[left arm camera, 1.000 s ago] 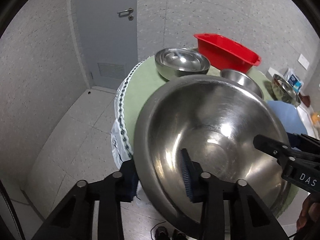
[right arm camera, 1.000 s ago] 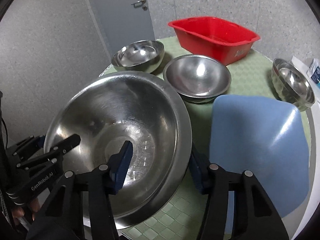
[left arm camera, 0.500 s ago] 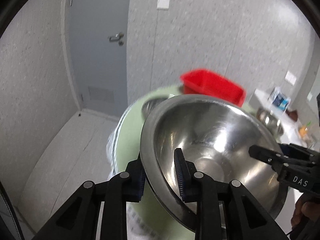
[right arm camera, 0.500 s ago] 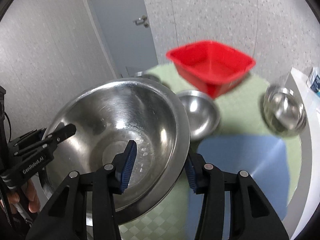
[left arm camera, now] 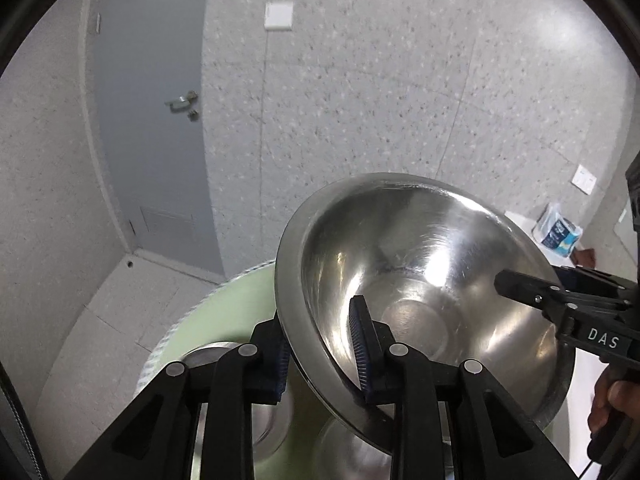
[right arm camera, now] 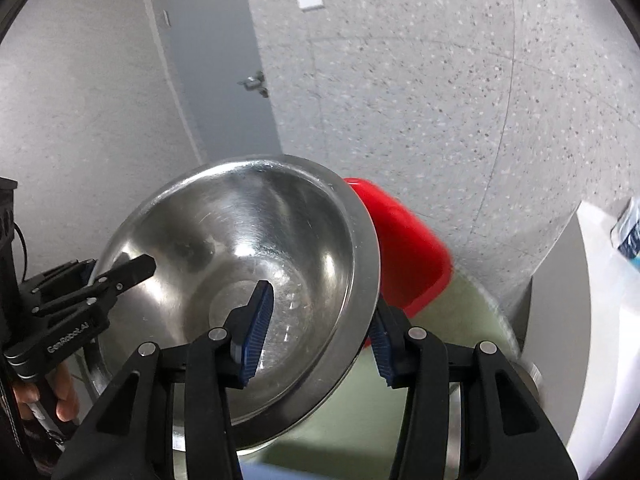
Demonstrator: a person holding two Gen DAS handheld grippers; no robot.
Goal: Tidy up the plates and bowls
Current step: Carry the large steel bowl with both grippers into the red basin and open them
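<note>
bowl: large steel mixing bowl (left arm camera: 424, 280) held above the green-covered table (left arm camera: 224, 312), tilted
left gripper (left arm camera: 320, 352): clamped on near-left rim
right gripper (right arm camera: 320, 324): clamped on right rim
risk: uneven pull twists the rim free, bowl drops onto smaller steel bowls (left arm camera: 224, 392) below

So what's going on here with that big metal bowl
A person holds a gripper in each hand, and both are clamped on one big steel bowl. The left gripper pinches its near-left rim, one finger inside and one outside; the right gripper does the same on the opposite rim. The bowl is in the air, tilted, above the green table. A red tub sits behind it, and smaller bowls lie underneath, partly hidden.
</note>
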